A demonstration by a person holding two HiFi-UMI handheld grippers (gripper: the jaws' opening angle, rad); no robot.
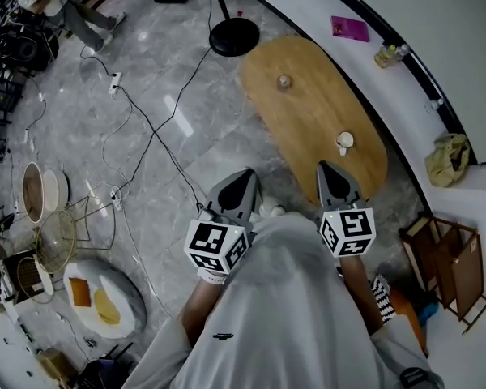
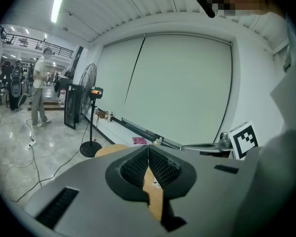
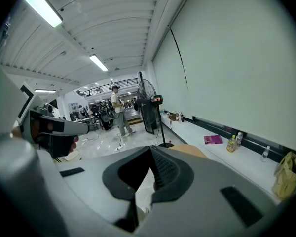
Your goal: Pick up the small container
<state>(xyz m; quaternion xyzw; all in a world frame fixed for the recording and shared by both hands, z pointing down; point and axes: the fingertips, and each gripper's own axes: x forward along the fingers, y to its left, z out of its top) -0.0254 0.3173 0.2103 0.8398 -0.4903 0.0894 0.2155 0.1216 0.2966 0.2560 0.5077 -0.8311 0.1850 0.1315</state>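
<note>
- The small container (image 1: pixel 345 141), white and round-topped, stands on the wooden table (image 1: pixel 308 112) towards its near right end, close to the near right edge.
- The right gripper (image 1: pixel 326 168) is the nearer tool. Its tips lie over the near rim of the table, and the container sits just beyond them, slightly to the right.
- The left gripper (image 1: pixel 247 173) hangs over the floor, left of the table's near end and well apart from the container.
- Both pairs of jaws are together with nothing between them: the left gripper view shows the ribbed pads (image 2: pixel 160 167) meeting at the tip, and the right gripper view shows the same.
- The container appears upright and shows no long axis across the table, so any level approach should serve. In my judgement, the right jaws must part before the reach.
- Edges: the table falls away just right of the container and on its near side, so a push could send it off.
- Open room: the tabletop around the container is bare. A second small brown item (image 1: pixel 283 81) stands well apart at the far end.
- A round stand base (image 1: pixel 233 36) and cables (image 1: pixel 158 136) lie on the floor to the left, outside the likely path.
</note>
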